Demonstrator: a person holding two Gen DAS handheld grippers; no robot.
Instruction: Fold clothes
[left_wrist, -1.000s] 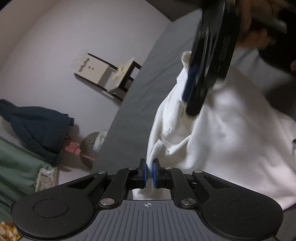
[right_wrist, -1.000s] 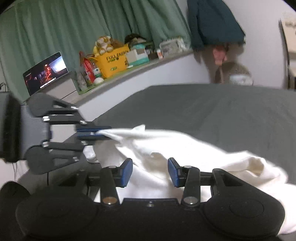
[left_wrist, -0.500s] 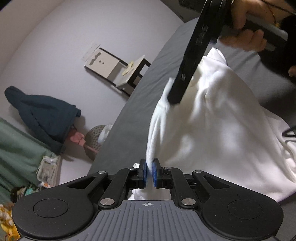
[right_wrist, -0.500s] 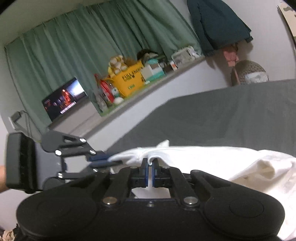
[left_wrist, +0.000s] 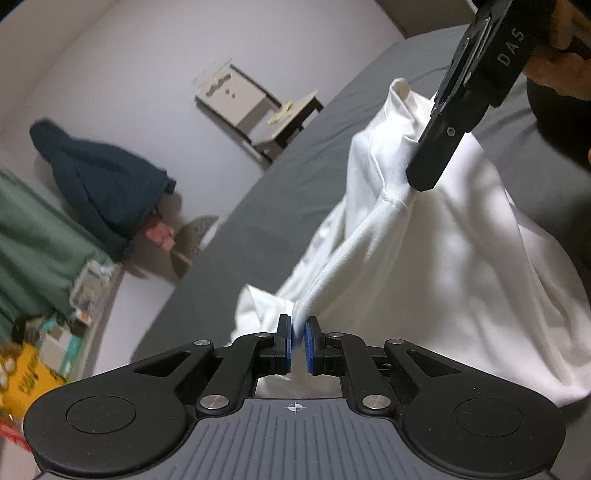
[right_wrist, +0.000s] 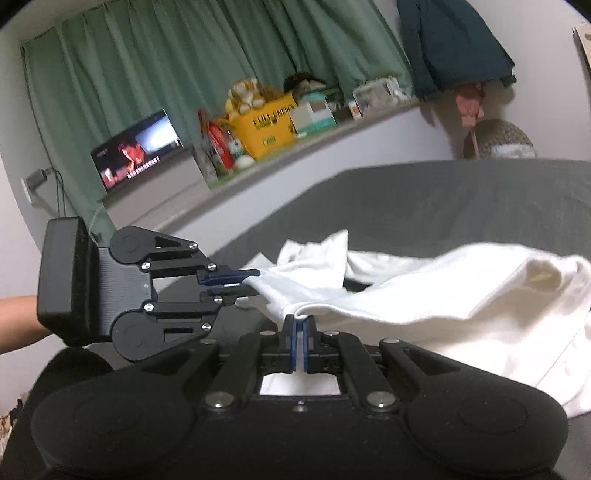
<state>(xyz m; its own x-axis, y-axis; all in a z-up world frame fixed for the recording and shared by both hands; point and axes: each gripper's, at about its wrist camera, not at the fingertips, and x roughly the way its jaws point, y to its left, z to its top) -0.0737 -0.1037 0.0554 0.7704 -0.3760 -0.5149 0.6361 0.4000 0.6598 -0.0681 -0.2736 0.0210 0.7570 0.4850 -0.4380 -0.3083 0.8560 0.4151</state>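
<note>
Garment: a white garment (left_wrist: 454, 258) lies on the grey bed (left_wrist: 280, 192). One edge of it is lifted and pulled into a tight band between the two grippers; the rest spreads in loose folds on the bed.
Left gripper: the left gripper (left_wrist: 298, 345) has its blue pads (left_wrist: 283, 343) pressed close on a bunched edge of the garment, with only the cloth between them. In the right wrist view it comes in from the left side (right_wrist: 236, 282), and a bare forearm (right_wrist: 18, 321) shows behind it.
Right gripper: the right gripper (right_wrist: 298, 345) is closed narrow on another fold of the same edge; white cloth shows between its pads. In the left wrist view it hangs from the upper right (left_wrist: 424, 181), with its tip at the hem, and a hand (left_wrist: 557, 62) holds its handle.
Held edge: from the left gripper the band rises up to the right gripper's tip, so the right grip is higher.
Bed: the sheet is dark grey, bare around the garment.
Room, left wrist view: a dark blue jacket (left_wrist: 107, 188) hangs on the wall, and a small side table (left_wrist: 258, 110) stands beside the bed.
Room, right wrist view: green curtains (right_wrist: 184, 62), a lit screen (right_wrist: 136, 147) and a yellow box (right_wrist: 269, 129) on a ledge behind the bed.
</note>
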